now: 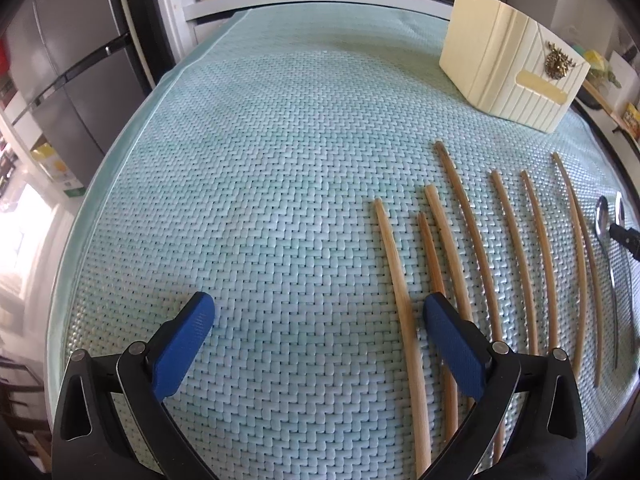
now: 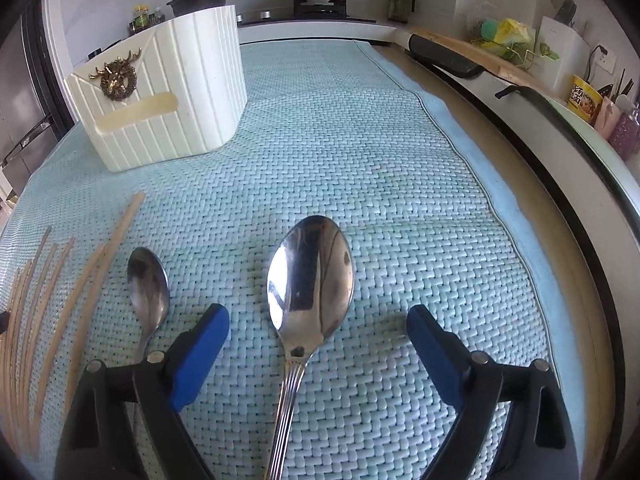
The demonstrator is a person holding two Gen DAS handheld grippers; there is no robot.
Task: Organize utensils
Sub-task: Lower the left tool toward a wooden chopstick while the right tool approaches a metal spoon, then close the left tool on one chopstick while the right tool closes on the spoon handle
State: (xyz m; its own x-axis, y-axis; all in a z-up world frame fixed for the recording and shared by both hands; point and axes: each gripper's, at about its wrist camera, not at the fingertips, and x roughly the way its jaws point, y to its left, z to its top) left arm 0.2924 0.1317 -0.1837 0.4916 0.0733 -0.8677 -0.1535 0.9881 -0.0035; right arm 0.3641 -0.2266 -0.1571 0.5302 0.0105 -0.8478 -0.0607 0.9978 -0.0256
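Right claw (image 2: 318,326) open, pads straddling the large spoon (image 2: 310,280) flat on the counter mat (image 2: 380,152), handle running back under the claw; left claw (image 1: 319,312) open beside the chopsticks (image 1: 460,240); holder (image 2: 168,100) far-left.

Wide left claw (image 1: 319,320) over chopsticks (image 1: 472,240)
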